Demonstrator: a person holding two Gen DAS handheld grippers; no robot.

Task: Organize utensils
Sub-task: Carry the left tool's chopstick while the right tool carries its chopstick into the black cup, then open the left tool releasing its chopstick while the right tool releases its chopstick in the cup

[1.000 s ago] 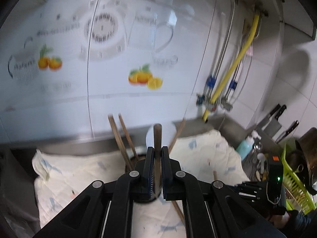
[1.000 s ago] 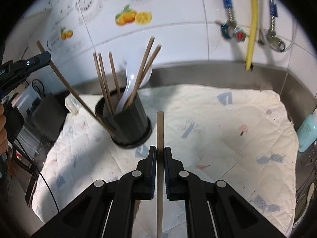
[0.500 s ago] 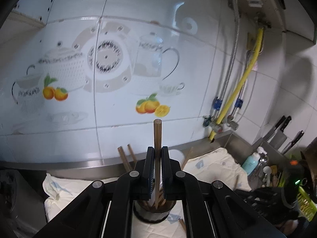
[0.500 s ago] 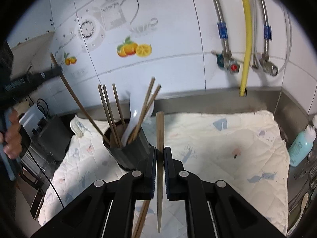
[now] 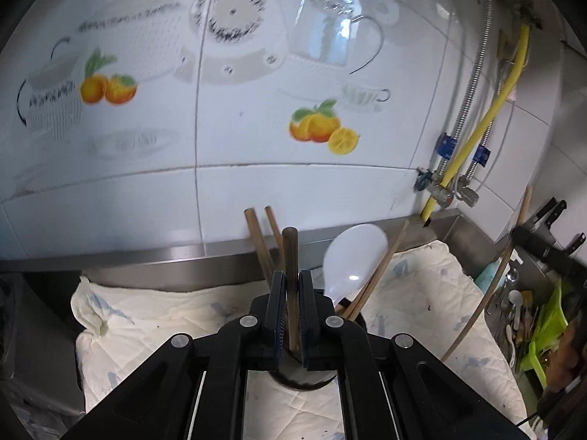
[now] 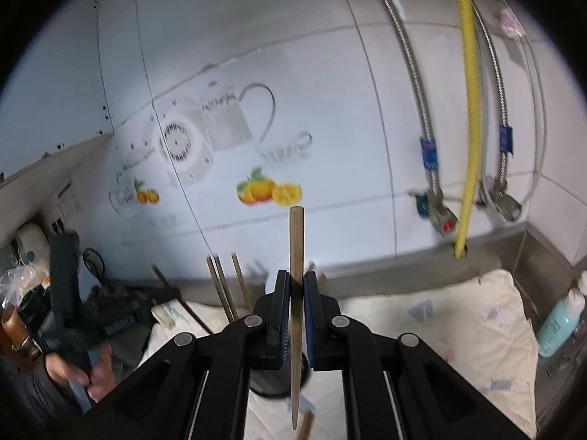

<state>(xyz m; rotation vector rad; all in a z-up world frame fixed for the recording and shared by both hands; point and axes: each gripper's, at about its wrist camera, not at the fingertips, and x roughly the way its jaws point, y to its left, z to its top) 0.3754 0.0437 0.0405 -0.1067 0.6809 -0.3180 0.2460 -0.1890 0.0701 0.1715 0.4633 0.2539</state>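
Observation:
My left gripper (image 5: 290, 286) is shut on a dark wooden chopstick (image 5: 290, 256) that stands upright, its lower end in the dark utensil holder (image 5: 304, 379) right below my fingers. The holder holds several chopsticks (image 5: 256, 242) and a white spoon (image 5: 352, 256). My right gripper (image 6: 296, 286) is shut on a lighter wooden chopstick (image 6: 295, 242), held upright above the same holder (image 6: 271, 381), whose chopsticks (image 6: 220, 289) stick up to the left. The left gripper shows at the left of the right wrist view (image 6: 117, 324); the right gripper with its chopstick shows at the right of the left wrist view (image 5: 524, 234).
The holder stands on a white quilted cloth (image 5: 422, 293) on a steel counter against a tiled wall (image 5: 238, 128). A yellow hose and valves (image 6: 466, 168) hang at the right. A teal bottle (image 6: 557, 326), knives (image 5: 550, 212) and a green rack (image 5: 546, 330) sit at the right.
Both grippers have tilted their views and come closer over the holder. My left chopstick now reaches down into the holder. My right gripper has risen and moved over the holder with its chopstick.

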